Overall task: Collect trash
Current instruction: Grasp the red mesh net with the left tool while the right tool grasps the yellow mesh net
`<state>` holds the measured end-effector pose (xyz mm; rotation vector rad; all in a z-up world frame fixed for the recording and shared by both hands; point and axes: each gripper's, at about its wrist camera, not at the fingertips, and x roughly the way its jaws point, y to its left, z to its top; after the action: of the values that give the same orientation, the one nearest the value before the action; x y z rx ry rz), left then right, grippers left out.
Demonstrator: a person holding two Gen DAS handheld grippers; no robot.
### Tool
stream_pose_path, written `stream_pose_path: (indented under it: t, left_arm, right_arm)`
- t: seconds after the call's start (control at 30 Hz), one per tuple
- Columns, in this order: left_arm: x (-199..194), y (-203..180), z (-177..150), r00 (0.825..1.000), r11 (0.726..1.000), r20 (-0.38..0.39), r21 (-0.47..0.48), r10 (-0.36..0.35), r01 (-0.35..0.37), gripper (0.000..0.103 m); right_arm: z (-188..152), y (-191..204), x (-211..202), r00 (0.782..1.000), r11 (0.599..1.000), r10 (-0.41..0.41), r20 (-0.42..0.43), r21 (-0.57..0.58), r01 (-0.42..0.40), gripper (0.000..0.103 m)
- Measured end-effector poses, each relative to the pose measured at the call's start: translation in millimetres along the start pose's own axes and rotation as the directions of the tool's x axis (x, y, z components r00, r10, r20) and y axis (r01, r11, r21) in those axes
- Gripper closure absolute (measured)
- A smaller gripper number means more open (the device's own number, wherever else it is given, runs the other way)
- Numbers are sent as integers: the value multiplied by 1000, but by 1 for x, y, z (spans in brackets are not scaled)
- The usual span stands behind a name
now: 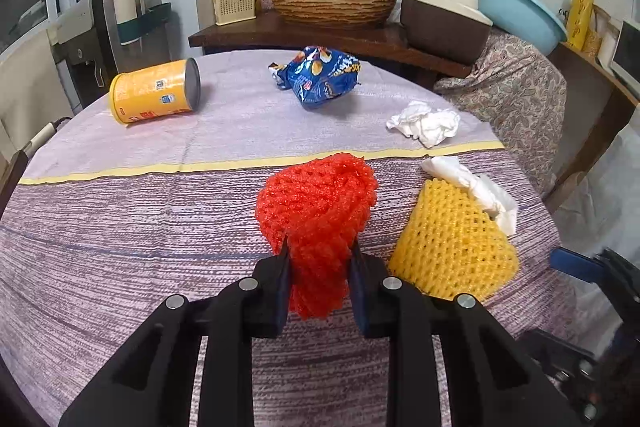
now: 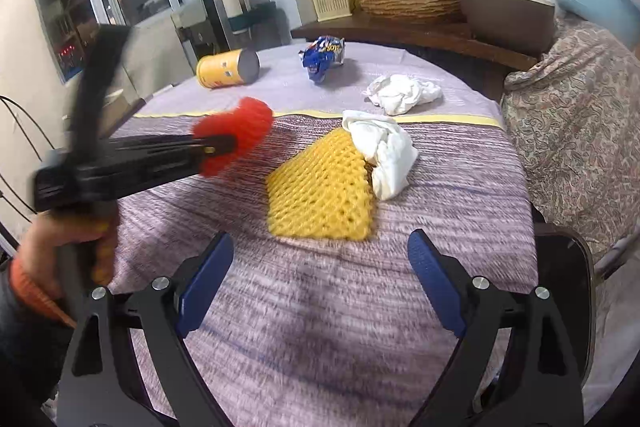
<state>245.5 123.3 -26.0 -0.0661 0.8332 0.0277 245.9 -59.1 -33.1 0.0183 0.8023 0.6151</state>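
Note:
A red foam fruit net (image 1: pixel 320 203) is pinched at its near end by my left gripper (image 1: pixel 320 247), whose pads squeeze the mesh narrow. From the right wrist view, that left gripper (image 2: pixel 216 147) reaches in from the left with the red net (image 2: pixel 240 127) bulging beyond its tips. My right gripper (image 2: pixel 320 239) stands open with nothing between its fingers, just short of a yellow foam net (image 2: pixel 320 195) lying flat on the table. A crumpled white wrapper (image 2: pixel 388 155) rests against the yellow net's far corner.
Farther back on the striped tablecloth (image 1: pixel 120 227) lie a white tissue wad (image 1: pixel 426 123), a blue snack bag (image 1: pixel 320 75) and a toppled yellow can (image 1: pixel 154 91). A wooden counter (image 1: pixel 320 31) with a basket stands behind. A cloth-draped seat (image 2: pixel 580 131) is at the right.

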Motion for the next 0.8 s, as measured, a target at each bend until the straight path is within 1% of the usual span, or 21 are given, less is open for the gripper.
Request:
stream_pose_path:
  t: [0.2, 0.23, 0.37, 0.4, 0.47, 0.53, 0.57, 0.67, 0.73, 0.8]
  left_arm:
    - [-22, 9, -5, 999, 1000, 32, -19, -23, 23, 78]
    - [-24, 10, -6, 999, 999, 38, -23, -25, 26, 78]
    - [-30, 15, -10, 998, 999, 49, -40, -34, 36, 78]
    - [-31, 16, -11, 998, 999, 50, -42, -32, 34, 78]
    - [-31, 20, -13, 998, 998, 48, -52, -30, 32, 78]
    - [-32, 23, -15, 999, 998, 44, -61, -29, 32, 78]
    - [-32, 25, -16, 999, 998, 43, -63, -26, 29, 78]
    - [-34, 27, -19, 999, 998, 47, -62, -12, 15, 78]
    - [-36, 27, -21, 999, 998, 47, -65, -12, 15, 78]
    - [-38, 27, -23, 999, 997, 49, -71, -17, 21, 78]
  right_arm:
    - [12, 2, 27, 998, 999, -32, -50, -22, 31, 16]
    - [13, 3, 30, 998, 999, -34, -55, -26, 33, 19]
    - [14, 4, 40, 996, 999, -39, -76, -36, 37, 23]
    - [15, 4, 43, 996, 999, -42, -83, -36, 39, 26]
    - [15, 3, 49, 995, 999, -40, -96, -30, 38, 34]
    - [15, 2, 54, 993, 999, -37, -110, -17, 35, 52]
    - [14, 2, 57, 992, 999, -40, -117, -12, 38, 53]
    - [14, 4, 57, 993, 999, -42, -111, -17, 41, 66]
    - [14, 5, 55, 994, 1000, -26, -110, -11, 25, 77]
    - [12, 7, 52, 995, 1000, -14, -103, -11, 13, 81]
